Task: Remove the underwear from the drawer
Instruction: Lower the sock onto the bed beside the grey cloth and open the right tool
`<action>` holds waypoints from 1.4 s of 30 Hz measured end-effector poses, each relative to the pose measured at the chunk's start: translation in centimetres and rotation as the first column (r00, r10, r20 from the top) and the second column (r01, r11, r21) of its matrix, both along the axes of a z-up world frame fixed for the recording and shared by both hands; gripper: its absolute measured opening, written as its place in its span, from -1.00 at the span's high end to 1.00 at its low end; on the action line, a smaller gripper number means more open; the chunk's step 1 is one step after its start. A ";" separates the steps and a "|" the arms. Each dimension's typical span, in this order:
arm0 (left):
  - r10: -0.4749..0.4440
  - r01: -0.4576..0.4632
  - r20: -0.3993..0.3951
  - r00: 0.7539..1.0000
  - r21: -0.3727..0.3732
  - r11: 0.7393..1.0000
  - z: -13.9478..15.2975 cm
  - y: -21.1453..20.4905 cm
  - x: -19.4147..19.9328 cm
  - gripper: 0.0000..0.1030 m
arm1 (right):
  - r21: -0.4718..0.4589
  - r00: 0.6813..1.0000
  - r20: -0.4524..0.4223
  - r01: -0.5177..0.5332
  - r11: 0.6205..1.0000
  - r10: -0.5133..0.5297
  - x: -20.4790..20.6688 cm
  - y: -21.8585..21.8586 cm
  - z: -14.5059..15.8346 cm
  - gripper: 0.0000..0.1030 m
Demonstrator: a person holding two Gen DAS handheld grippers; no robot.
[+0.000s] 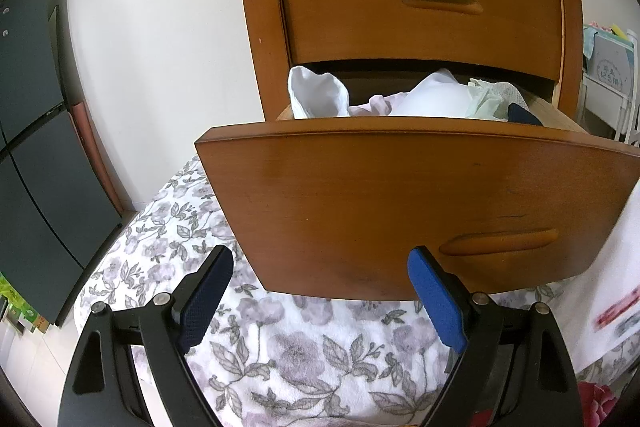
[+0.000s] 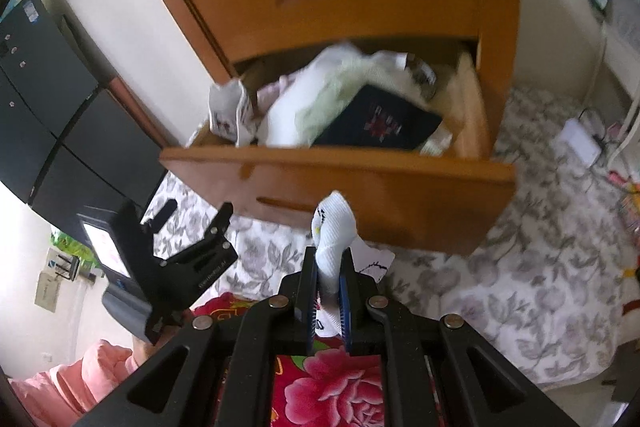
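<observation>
Your right gripper (image 2: 329, 301) is clamped on a white garment (image 2: 334, 227) — it stands up between the blue pads, its long axis running along the fingers toward the drawer front (image 2: 360, 183). It is already outside the drawer, just in front of the front panel and above the floral bed cover (image 2: 520, 267). More white and pale pieces (image 2: 304, 107) remain heaped inside, toward the drawer's left front corner, beside a dark folded item (image 2: 384, 123). Your left gripper (image 1: 320, 291) hangs with its fingers well apart and nothing between them, low before the drawer front's lower edge — so the right hand is the one carrying. Judging by this, the next move is simply to lay the piece down on the bed.
</observation>
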State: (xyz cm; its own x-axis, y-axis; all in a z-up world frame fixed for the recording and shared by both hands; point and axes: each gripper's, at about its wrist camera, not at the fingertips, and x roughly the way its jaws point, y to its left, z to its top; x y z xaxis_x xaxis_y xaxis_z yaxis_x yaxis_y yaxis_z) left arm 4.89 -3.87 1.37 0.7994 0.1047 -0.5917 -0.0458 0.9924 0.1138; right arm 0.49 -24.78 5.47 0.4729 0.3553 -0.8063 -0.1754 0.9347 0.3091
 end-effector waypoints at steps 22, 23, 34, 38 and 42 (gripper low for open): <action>-0.001 0.001 -0.009 1.000 0.000 1.000 -0.1 -0.1 0.1 -0.74 | -0.093 0.962 -0.273 0.006 0.996 -0.031 3.1 1.8 -12.5 0.75; -0.001 0.001 -0.009 1.000 0.001 1.000 -0.1 -0.1 0.1 -0.74 | -0.097 0.960 -0.279 0.006 0.995 -0.033 3.2 1.7 -12.6 0.75; -0.002 0.002 -0.012 1.000 0.003 1.000 -0.1 -0.1 0.1 -0.74 | -0.192 0.962 -0.264 0.022 0.981 -0.073 3.3 1.2 -12.4 0.12; -0.002 0.002 -0.011 1.000 0.002 1.000 -0.1 -0.1 0.1 -0.74 | -0.216 0.967 -0.241 0.026 0.976 -0.079 3.2 1.2 -12.0 -0.15; -0.002 0.002 -0.012 1.000 0.002 1.000 -0.1 -0.1 0.1 -0.74 | -0.218 0.968 -0.237 0.028 0.976 -0.080 3.2 1.0 -11.9 -0.33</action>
State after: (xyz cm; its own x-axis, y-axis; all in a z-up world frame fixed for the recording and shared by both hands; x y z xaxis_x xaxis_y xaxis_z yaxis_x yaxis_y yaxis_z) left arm 5.00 -3.99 1.22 0.7923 0.1041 -0.6011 -0.0423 0.9923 0.1161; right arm 3.71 -23.76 -6.45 0.2673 0.1439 -0.9528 -0.0673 0.9892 0.1305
